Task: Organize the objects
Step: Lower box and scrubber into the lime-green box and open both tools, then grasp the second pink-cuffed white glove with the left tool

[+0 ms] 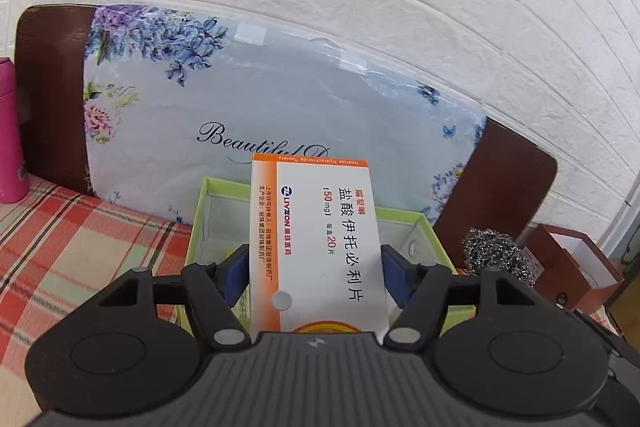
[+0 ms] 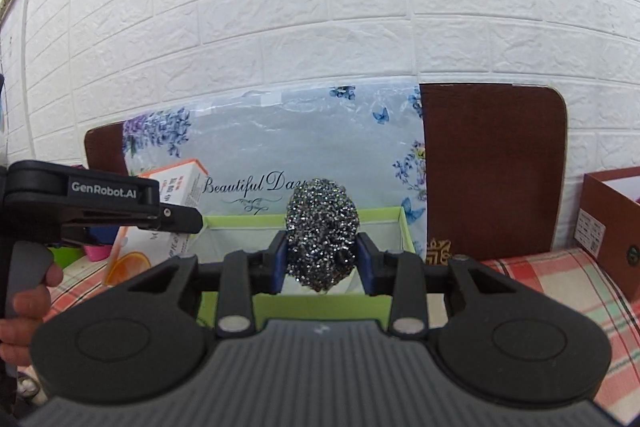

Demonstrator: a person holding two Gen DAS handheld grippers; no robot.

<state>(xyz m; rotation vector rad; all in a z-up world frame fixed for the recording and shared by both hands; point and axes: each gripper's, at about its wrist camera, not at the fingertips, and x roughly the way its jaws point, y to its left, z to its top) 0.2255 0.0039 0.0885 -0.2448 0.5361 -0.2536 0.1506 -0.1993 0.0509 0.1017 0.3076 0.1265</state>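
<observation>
Left wrist view: left gripper (image 1: 316,277) clamps the medicine box (image 1: 320,243) above the green box (image 1: 428,223); right gripper (image 2: 322,259) squeezes the steel wool (image 2: 322,227) there too. Neither's in yet, and the contents are probably hidden.

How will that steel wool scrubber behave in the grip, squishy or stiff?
The steel wool scrubber is a loose tangle of metal coils, so it probably compresses and springs back. The right hand-held gripper holds it bulging past the pads; likely light. Its rough surface should resist slipping.
</observation>
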